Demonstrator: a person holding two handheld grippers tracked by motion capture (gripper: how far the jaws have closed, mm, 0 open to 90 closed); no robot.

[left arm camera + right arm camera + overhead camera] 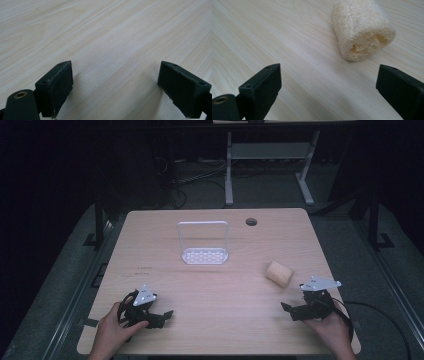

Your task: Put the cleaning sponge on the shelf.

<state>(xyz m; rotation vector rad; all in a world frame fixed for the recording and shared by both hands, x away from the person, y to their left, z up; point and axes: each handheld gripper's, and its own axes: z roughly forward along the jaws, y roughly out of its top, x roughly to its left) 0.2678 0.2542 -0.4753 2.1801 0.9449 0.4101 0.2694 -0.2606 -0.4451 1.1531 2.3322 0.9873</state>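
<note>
The right gripper (328, 92) gapes wide and empty just short of the loofah (362, 28); the left gripper (115, 90), equally spread, faces bare table (100, 30); the high view adds a white rack (204, 255)

loofah (362, 30) | pale, cylindrical | on its side | table's right

Loofah (362, 31) on table (274, 37), fingers (260, 93) apart

The high view looks forward and down over the whole table (210, 290), while each gripper view skims its wood closely, the right sharing the loofah (361, 30) at the high view's right.
</note>
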